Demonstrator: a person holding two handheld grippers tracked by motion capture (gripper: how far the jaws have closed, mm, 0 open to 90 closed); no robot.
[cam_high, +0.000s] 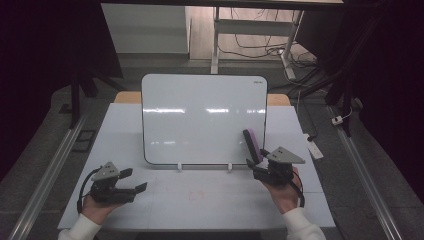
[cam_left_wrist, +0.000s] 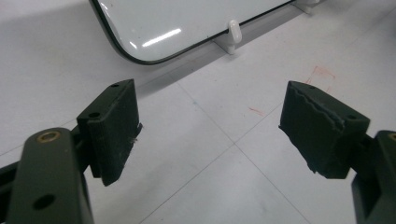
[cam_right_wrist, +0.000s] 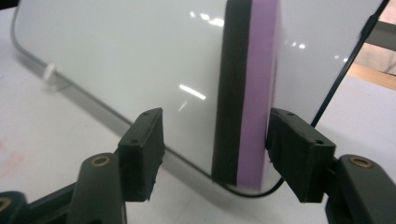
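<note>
Standing on end against whiteboard (cam_high: 200, 117), eraser (cam_high: 252, 144), long axis upright, right claw (cam_high: 256, 167) spread around it.

Dim, dark-edged high view – glare streaks (overhead lamps) on whiteboard (cam_high: 203, 117).

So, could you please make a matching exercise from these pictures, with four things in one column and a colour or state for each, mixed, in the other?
Things:
1. whiteboard
2. eraser
3. left gripper
4. right gripper

Colour or state:
A. purple with a black side
B. jaws apart, nothing between them
C. white, wiped clean, stands on small white feet
D. jaws apart around the eraser, one pad close against its purple side

Pairs: 1-C, 2-A, 3-B, 4-D
</note>
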